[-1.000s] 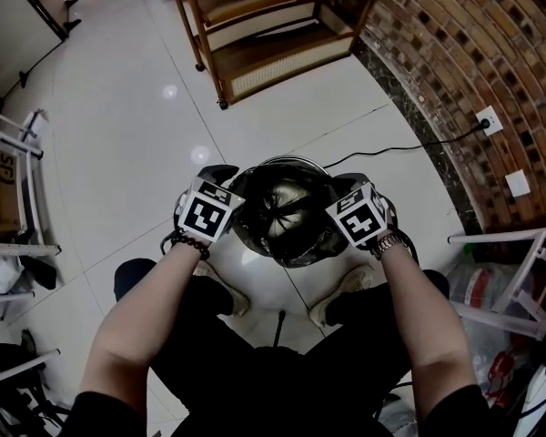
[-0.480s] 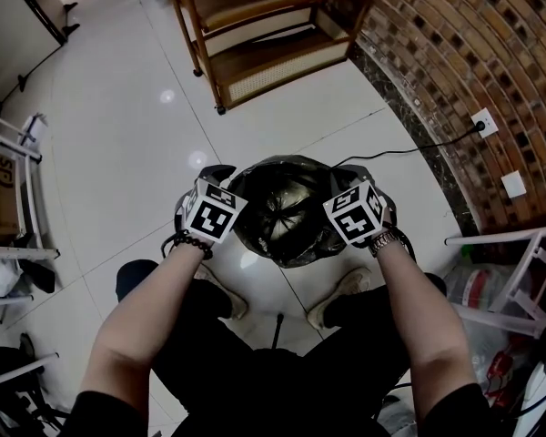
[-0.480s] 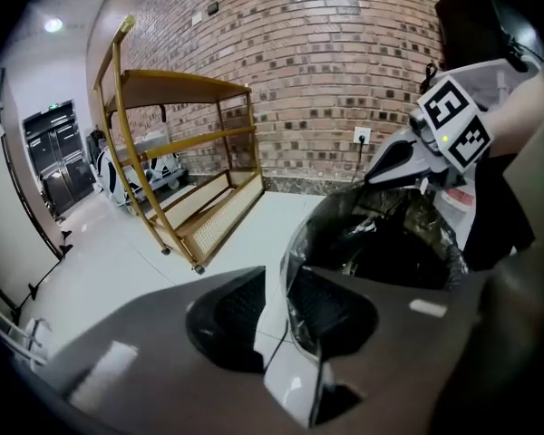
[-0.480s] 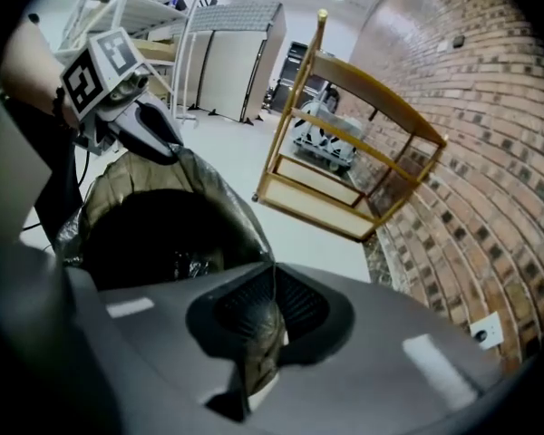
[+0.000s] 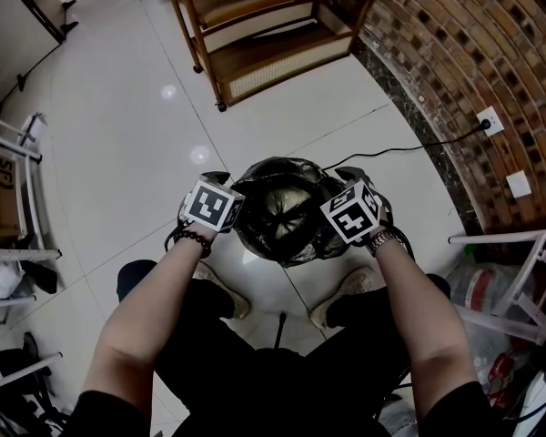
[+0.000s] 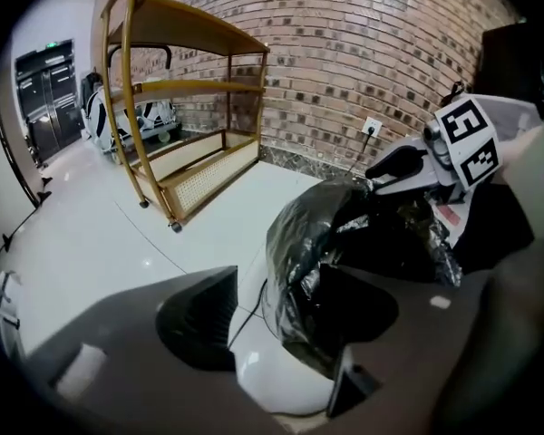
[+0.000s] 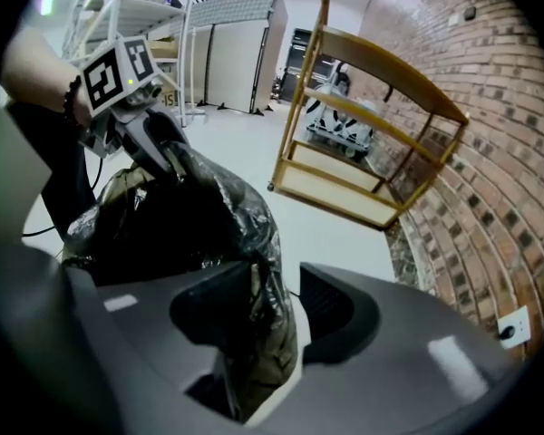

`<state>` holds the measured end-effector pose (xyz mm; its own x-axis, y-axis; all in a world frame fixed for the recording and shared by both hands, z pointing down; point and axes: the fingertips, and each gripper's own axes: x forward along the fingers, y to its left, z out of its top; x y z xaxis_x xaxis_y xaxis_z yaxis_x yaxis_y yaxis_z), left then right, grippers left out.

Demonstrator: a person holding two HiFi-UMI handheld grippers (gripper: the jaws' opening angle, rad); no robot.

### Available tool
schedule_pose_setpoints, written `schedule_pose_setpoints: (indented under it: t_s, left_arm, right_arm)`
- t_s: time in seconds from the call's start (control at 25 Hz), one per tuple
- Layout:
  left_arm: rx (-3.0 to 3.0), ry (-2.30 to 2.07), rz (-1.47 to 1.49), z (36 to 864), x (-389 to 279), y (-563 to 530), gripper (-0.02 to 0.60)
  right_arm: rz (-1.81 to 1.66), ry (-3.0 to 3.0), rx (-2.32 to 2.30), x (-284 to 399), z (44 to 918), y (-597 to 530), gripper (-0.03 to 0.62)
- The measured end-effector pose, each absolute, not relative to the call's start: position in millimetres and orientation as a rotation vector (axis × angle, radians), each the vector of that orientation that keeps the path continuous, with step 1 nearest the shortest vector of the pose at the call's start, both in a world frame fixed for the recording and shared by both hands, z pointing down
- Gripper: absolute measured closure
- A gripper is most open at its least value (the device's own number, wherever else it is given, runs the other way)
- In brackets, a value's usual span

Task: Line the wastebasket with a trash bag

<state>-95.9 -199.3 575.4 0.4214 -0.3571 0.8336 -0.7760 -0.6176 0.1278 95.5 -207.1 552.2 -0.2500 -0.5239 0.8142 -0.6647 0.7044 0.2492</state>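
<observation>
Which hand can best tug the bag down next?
Right, probably: both just opened their fingers, but the black plastic trash bag hangs between those of the right gripper; the left gripper mostly straddles the white round wastebasket.

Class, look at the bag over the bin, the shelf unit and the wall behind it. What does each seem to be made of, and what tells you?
Trash bag: thin black plastic film, glossy; it crinkles and catches the light.
Shelf unit: probably varnished wood, warm brown, with pale woven-looking panels.
Wall: brick, matte, with visible mortar joints.
</observation>
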Motion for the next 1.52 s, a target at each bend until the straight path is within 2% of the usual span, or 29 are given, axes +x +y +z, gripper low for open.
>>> schedule_pose_setpoints:
  t_s: [0.2, 0.24, 0.32, 0.36, 0.44, 0.52, 0.72, 0.88, 0.96, 1.4, 1.52]
  left_arm:
    - [2.198, -0.918, 1.072, 570.7, -90.7, -191.9, 0.29]
    - [2.212, -0.926, 1.07, 568.1, -90.4, -192.3, 0.298]
    - [2.234, -0.962, 1.061, 562.3, -93.0, -196.7, 0.364]
    - [2.24, -0.983, 1.051, 559.4, -95.0, -199.8, 0.402]
    - [2.248, -1.008, 1.013, 553.3, -96.4, -205.1, 0.464]
    - [2.248, -1.029, 0.997, 550.6, -98.2, -209.0, 0.486]
    - [2.222, -1.061, 1.04, 559.0, -103.4, -213.8, 0.478]
    - [2.132, -1.034, 1.06, 574.9, -108.0, -209.4, 0.341]
    - [2.115, -1.035, 1.052, 575.8, -110.1, -209.6, 0.323]
    - [2.322, -0.929, 1.087, 537.9, -81.3, -180.9, 0.322]
    - [2.238, -0.904, 1.134, 553.3, -88.1, -166.1, 0.322]
  right_arm:
    - [0.153, -1.903, 0.835, 95.0, 556.7, -199.0, 0.427]
    - [0.142, -1.891, 0.843, 97.2, 557.1, -199.6, 0.451]
    - [0.12, -1.878, 0.89, 101.7, 553.1, -204.2, 0.552]
    - [0.108, -1.877, 0.917, 102.9, 549.5, -207.4, 0.574]
    - [0.08, -1.881, 0.961, 103.4, 540.9, -214.0, 0.59]
    - [0.06, -1.884, 0.995, 104.4, 533.1, -220.1, 0.591]
    - [0.073, -1.872, 1.023, 108.3, 533.6, -228.4, 0.58]
    - [0.17, -1.896, 0.969, 100.5, 547.3, -224.1, 0.452]
    - [0.181, -1.911, 0.947, 96.4, 548.1, -221.8, 0.43]
    - [0.079, -1.873, 0.806, 83.8, 558.1, -236.3, 0.438]
    - [0.076, -1.876, 0.793, 72.9, 561.1, -249.0, 0.448]
